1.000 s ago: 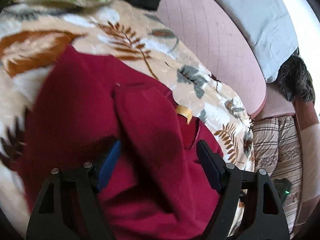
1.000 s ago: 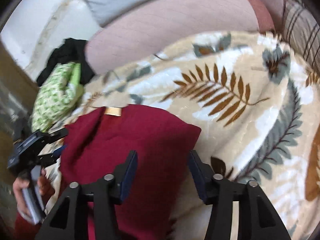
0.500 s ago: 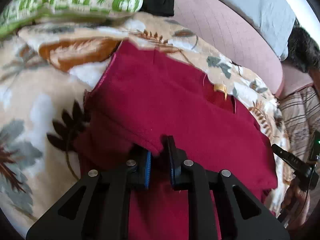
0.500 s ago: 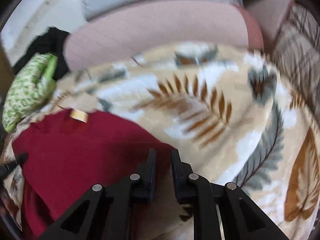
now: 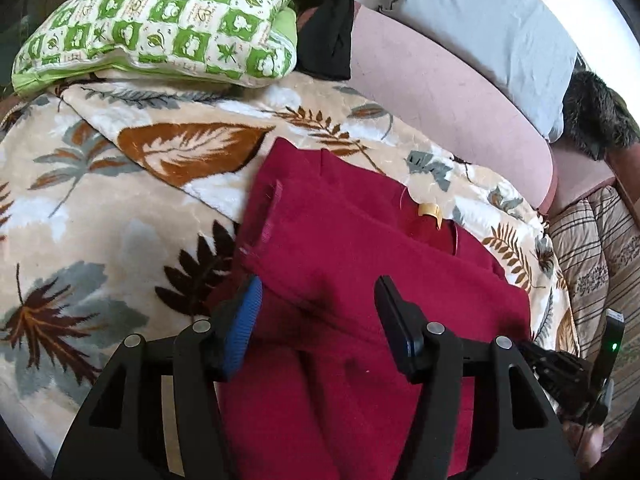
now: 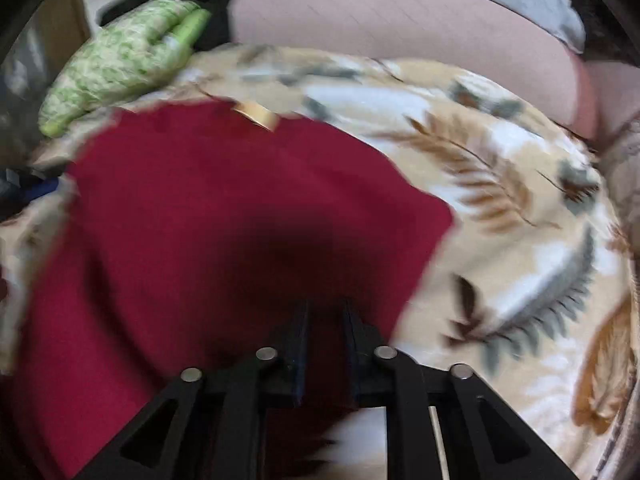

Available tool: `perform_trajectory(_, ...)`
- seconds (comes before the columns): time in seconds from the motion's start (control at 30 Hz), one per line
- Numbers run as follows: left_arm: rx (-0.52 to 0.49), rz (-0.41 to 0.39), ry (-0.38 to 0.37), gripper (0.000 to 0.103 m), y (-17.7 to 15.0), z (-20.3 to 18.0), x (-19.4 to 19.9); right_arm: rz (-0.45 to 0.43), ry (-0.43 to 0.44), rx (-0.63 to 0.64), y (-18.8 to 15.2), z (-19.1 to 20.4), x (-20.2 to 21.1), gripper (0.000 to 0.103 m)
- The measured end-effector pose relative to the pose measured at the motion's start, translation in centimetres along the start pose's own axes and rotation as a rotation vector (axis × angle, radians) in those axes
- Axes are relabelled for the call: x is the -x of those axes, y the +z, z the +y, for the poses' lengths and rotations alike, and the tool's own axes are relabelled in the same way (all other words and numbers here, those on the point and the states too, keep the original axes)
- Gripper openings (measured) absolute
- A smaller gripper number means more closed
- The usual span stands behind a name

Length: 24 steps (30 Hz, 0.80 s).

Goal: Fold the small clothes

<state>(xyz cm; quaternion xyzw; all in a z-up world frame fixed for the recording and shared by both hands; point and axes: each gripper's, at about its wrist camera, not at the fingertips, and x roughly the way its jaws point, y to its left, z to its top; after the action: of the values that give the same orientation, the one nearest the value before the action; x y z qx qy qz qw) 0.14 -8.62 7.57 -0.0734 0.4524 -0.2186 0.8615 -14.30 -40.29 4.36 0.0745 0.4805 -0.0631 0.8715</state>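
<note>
From the left wrist view, the red top (image 5: 360, 248) lies on the leaf blanket (image 5: 100, 216) that covers the bed. It is already folded into a long strip. The strip runs from right under the camera up and away, toward the pink pillow (image 5: 444, 80). A small tan label (image 5: 428, 210) marks the far end, where the neck is. The left tongs (image 5: 316, 312) have just been opening, and now they stand apart. The red cloth lies under and between the two arms, but the pads do not press it. So the left tongs hold nothing. The near end of the strip is the closest part to them. A green checked pillow (image 5: 160, 28) sits far off at the top, out of the way.

From the right wrist view, the picture is blurry. The red top (image 6: 224, 216) fills the left and the middle, and its tan label (image 6: 256, 114) is at the far edge. The right tongs (image 6: 326, 320) have just been closing. They are almost shut, with red cloth in the thin gap, so they seem to pinch the near edge of the top. The bare blanket (image 6: 520, 240) lies to the right.

I think the next fold goes from the near end up to the label end. The right tongs have the cloth, so they look ready to lead.
</note>
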Motion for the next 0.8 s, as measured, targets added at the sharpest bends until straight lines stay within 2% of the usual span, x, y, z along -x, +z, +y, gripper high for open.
perform_trajectory(0.07, 0.003, 0.0, 0.008, 0.059, 0.1, 0.3, 0.0, 0.005, -0.077, -0.047, -0.3, -1.8, 0.5, 0.01)
perform_trajectory(0.1, 0.008, 0.007, 0.008, 0.059, 0.2, 0.4, -0.2, -0.002, -0.064, -0.08, -0.3, -2.7, 1.0, 0.01)
perform_trajectory(0.17, 0.017, 0.025, 0.014, 0.059, 0.2, 0.5, -0.9, -0.039, 0.068, -0.18, -0.3, -4.0, 2.4, 0.013)
perform_trajectory(0.2, 0.017, 0.039, 0.021, 0.059, 0.1, 0.5, -1.4, -0.062, 0.093, -0.202, -0.1, -4.0, 3.1, 0.014)
perform_trajectory(0.27, 0.013, 0.077, 0.044, 0.059, -0.1, 0.5, -2.7, -0.099, 0.1, -0.176, 0.3, -3.0, 4.3, 0.015)
perform_trajectory(0.33, 0.01, 0.107, 0.062, 0.059, -0.3, 0.5, -3.8, -0.106, 0.108, -0.088, 0.8, -0.5, 4.3, 0.016)
perform_trajectory(0.4, -0.019, 0.111, 0.087, 0.059, -0.5, 0.2, -4.4, -0.076, 0.062, 0.005, 1.0, 1.5, 2.8, 0.017)
perform_trajectory(0.43, -0.037, 0.106, 0.099, 0.059, -0.6, 0.0, -4.4, -0.03, 0.014, 0.025, 1.0, 1.9, 1.3, 0.017)
perform_trajectory(0.47, -0.048, 0.111, 0.106, 0.06, -0.7, -0.2, -4.5, 0.017, -0.014, 0.021, 0.9, 1.7, -0.2, 0.017)
perform_trajectory(0.5, -0.053, 0.116, 0.112, 0.06, -0.7, -0.3, -4.4, 0.026, 0.005, -0.013, 0.8, 1.2, -1.1, 0.017)
perform_trajectory(0.53, -0.056, 0.119, 0.112, 0.06, -0.8, -0.2, -4.1, -0.004, 0.029, -0.053, 0.7, 0.6, -0.8, 0.017)
perform_trajectory(0.6, -0.066, 0.125, 0.108, 0.06, -0.9, -0.3, -3.3, 0.001, 0.06, -0.102, 0.8, 0.0, 0.4, 0.017)
perform_trajectory(0.73, -0.091, 0.114, 0.139, 0.06, -1.7, -0.5, -1.3, -0.028, 0.111, -0.117, -0.3, -0.2, 3.6, 0.021)
perform_trajectory(0.8, -0.103, 0.109, 0.148, 0.06, -2.4, -0.6, -0.2, -0.041, 0.132, -0.132, -1.6, -0.2, 5.1, 0.031)
